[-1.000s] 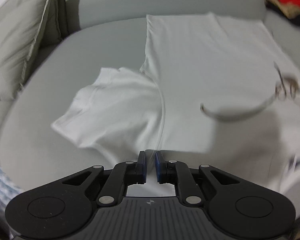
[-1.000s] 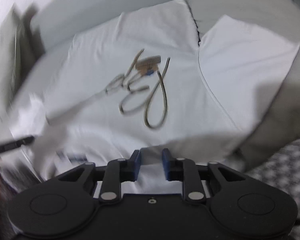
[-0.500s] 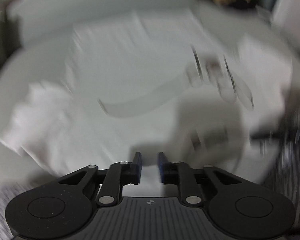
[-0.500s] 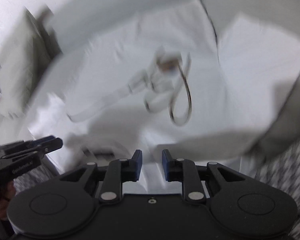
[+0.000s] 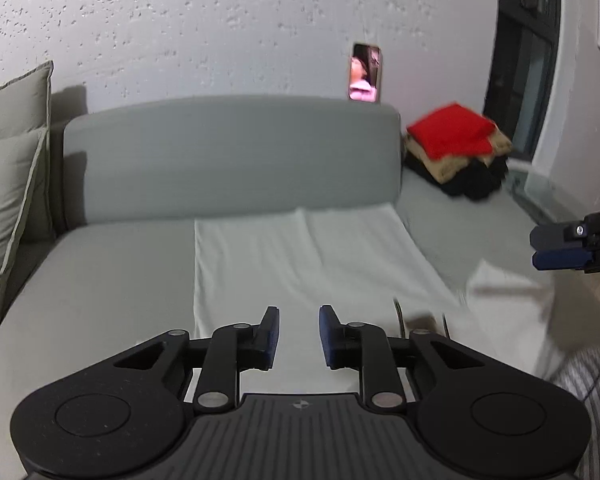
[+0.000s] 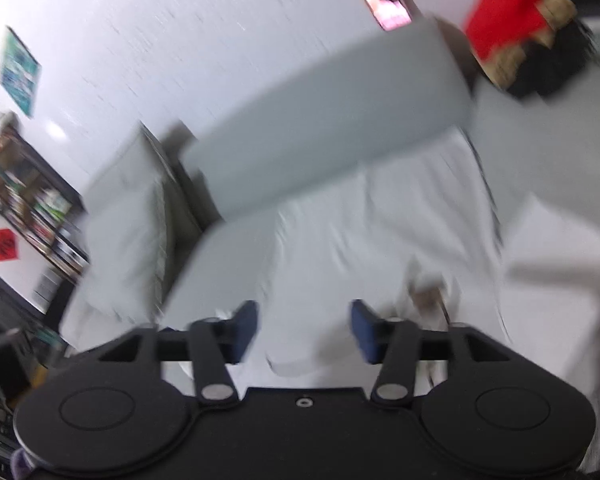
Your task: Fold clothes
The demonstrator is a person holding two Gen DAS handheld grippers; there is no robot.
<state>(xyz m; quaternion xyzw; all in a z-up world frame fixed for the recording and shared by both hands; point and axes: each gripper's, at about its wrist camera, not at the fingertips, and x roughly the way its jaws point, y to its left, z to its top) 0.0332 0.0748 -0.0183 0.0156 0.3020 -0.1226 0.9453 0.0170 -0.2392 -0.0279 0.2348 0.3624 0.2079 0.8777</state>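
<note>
A white T-shirt [image 5: 300, 264] lies spread flat on the grey sofa seat [image 5: 100, 280], printed side up, one sleeve [image 5: 508, 292] out to the right. In the right wrist view the same white T-shirt [image 6: 360, 240] is blurred. My left gripper [image 5: 299, 336] hangs above the shirt's near edge, its jaws opening, nothing between them. My right gripper [image 6: 304, 330] is also above the shirt, jaws opening wide and empty. The right gripper's fingertips [image 5: 560, 246] show at the right edge of the left wrist view.
A stack of folded clothes [image 5: 456, 148], red on top, sits at the sofa's far right. Grey cushions [image 5: 8, 184] lean at the left end. A phone [image 5: 365, 73] stands on the sofa back [image 5: 228, 160] against the wall. A bookshelf [image 6: 24, 208] stands at left.
Both grippers let go of the shirt's near edge, opened and rose, tilting up so the sofa back and wall came into view. The shirt now lies flat on the seat.
</note>
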